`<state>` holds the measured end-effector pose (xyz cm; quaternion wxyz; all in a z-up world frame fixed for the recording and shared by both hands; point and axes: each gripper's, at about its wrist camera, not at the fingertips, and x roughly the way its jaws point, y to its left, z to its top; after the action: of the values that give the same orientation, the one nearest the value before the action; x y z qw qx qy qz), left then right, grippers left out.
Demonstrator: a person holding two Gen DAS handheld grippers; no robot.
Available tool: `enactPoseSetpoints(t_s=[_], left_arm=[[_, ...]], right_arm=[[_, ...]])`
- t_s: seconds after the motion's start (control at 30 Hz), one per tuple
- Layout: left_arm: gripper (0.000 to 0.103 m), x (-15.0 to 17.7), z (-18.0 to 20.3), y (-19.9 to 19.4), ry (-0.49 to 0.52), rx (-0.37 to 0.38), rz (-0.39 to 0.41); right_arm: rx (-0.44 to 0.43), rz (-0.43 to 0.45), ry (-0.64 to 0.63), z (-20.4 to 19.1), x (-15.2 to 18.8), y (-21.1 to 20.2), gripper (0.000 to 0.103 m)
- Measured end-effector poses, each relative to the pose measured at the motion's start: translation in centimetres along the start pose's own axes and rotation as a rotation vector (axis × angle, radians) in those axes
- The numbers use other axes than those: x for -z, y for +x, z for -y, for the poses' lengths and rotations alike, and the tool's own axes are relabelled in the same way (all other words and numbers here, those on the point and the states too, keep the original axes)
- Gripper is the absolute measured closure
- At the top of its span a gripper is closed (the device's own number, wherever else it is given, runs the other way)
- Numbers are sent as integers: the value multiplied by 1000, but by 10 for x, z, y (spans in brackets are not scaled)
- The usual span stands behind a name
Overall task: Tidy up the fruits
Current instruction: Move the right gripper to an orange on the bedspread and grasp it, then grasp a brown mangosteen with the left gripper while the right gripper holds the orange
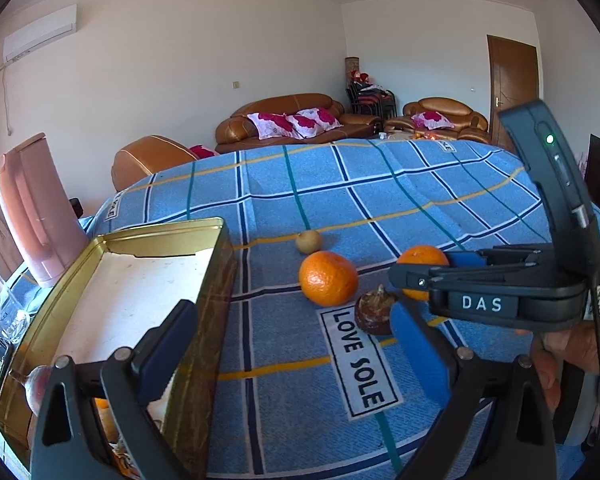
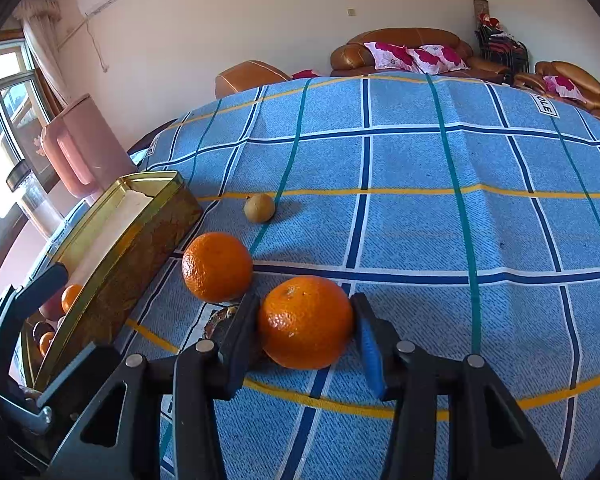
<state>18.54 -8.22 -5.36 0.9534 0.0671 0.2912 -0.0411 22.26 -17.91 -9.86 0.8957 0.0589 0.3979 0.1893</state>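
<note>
Currently: right gripper (image 2: 306,320) brackets an orange (image 2: 306,322) on the cloth (image 2: 420,240); left gripper (image 1: 292,344) stands wide apart, holding nothing, at the tin (image 1: 216,280).

Right jaws sit at the orange's 9 and 3 o'clock, at or very near the peel; no squeeze shows, so I judge the grip not yet made. The orange rests on the cloth, peel bright, glossy, dimpled, stem scar at its 12 o'clock. A second orange (image 2: 217,267) lies at its 10 o'clock, a small brown fruit (image 2: 259,208) beyond that, a dark shrivelled fruit (image 1: 374,314) close by. The tin, at 9 o'clock, is open and already holds oranges, evidently the collecting place. The left gripper straddles its near wall, probably waiting.
</note>
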Motion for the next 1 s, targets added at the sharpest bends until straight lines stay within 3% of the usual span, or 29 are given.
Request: enactPoseSetpoints(t_s=[0.2,0.33,0.43,0.63,0.77,0.9,0.97,1.0], left_arm=[[9,-7,15,25,-31,105,-99],[16,-9,30,42,-15,144,-158],[30,-10,37,52,-14,146,-202],[35,-9,41,74,-20,174,-298],[35,-9,43,77,-14,169,-304],[24,-9,42,78,-21,188,-313],[28,-9,42,77,-17,186,-311],[36,-10,41,76,-20,181,-306]], right_arm=[[103,88,26,11,2,-22,55],[123,122,57,22,2,-32,55],[127,140,73,28,3,-37,55],[135,142,50,23,1,-35,55],[127,136,52,25,1,-35,55],[125,137,49,24,2,-34,55],[123,138,50,24,2,-35,55],[121,140,49,24,3,-35,55]])
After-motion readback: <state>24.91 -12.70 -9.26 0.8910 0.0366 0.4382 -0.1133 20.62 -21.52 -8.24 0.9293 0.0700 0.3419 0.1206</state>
